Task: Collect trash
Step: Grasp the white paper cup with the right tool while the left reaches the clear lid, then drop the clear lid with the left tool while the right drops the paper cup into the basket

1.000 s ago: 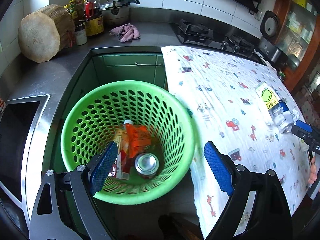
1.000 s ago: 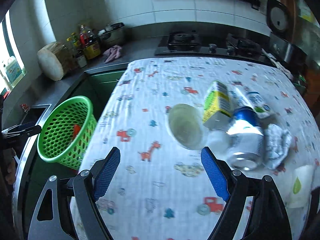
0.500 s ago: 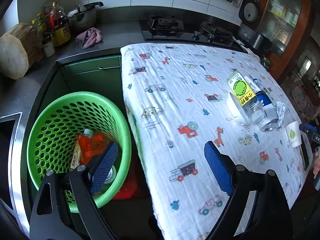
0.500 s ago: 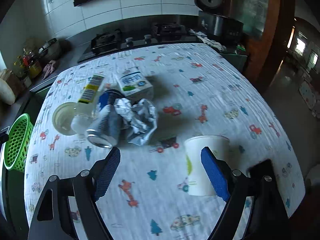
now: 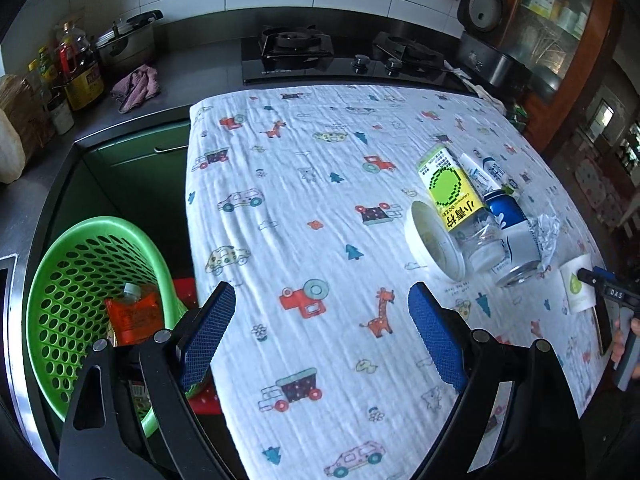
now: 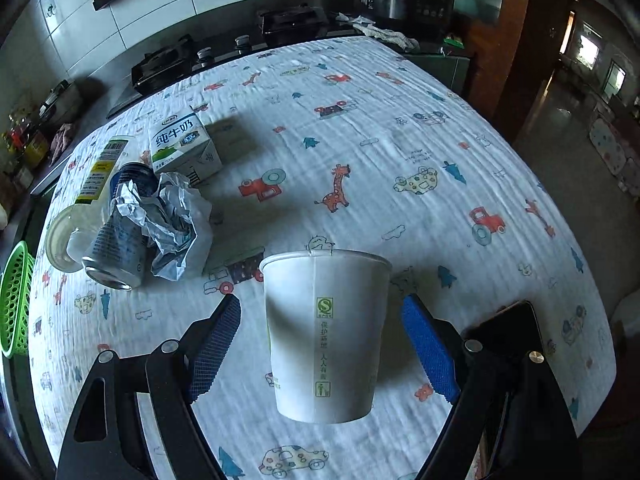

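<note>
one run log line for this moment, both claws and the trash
right claw: open, straddling upright paper cup, no contact | left claw: open, empty, over tablecloth | green basket: holds orange pouch

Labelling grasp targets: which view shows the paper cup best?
Right wrist view: the paper cup stands upright, whole, between the open right gripper's fingers, untouched. Left wrist view shows it small at the frame's right edge, partly hidden by that gripper.

"纯牛奶" on milk carton (image 6: pixel 182 144), "小青柠" on bottle label (image 5: pixel 452 194), "DAS" on right tool (image 5: pixel 610 290)
</note>
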Tool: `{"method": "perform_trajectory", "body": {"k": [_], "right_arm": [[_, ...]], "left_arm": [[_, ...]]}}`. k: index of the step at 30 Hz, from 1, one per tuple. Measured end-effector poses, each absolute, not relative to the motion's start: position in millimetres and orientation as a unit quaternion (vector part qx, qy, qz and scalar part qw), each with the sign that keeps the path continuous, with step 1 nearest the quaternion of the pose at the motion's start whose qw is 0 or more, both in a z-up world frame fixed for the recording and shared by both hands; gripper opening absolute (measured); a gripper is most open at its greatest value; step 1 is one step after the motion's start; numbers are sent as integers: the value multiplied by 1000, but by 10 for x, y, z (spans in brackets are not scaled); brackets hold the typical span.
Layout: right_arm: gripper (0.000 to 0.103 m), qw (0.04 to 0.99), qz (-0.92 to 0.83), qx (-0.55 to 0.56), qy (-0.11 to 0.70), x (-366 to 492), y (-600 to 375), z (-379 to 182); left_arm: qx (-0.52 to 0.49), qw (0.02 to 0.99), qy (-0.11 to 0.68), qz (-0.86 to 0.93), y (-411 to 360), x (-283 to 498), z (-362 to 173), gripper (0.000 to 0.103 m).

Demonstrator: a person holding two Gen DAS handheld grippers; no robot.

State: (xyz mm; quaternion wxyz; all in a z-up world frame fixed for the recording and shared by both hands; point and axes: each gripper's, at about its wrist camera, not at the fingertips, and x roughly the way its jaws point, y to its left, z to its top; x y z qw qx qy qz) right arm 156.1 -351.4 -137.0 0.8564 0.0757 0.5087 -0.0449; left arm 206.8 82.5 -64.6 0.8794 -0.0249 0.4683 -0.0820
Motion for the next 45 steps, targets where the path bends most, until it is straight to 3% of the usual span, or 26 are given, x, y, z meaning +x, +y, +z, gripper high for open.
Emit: {"method": "perform_trajectory", "body": {"k": [6,8,22,28,34,35,41,45], "right_arm": [[77,844,-38,91,527,1654,-3554,-1531],[66,842,-36,100,530,1665,-3578,-1573],[64,855,-35,105,506,1467,-3595,-1448],[64,861,-30,105,497,1387,-3554,-1357],[64,866,-20,103,489,1324,-3442,-1279],[64,867,-18,102,488,1310,-3416,-1266],[64,871,-5,95,482,1259,-3285,-1203],[64,875,8,89,475,1230,-3166,-1147]], "left_arm": [[-32,872,480,-89,599,2316,-689,87],[-37,868,487,-92,528,2409,-727,87],[-65,832,541,-102,145,2900,-1173,85],[-79,819,554,-127,16,2930,-1305,68],[-101,809,560,-145,-9,2946,-1372,36],[-106,809,559,-148,-5,2942,-1376,26],[-110,818,544,-153,29,2829,-1261,14],[-93,829,533,-145,103,2727,-1159,12]]}}
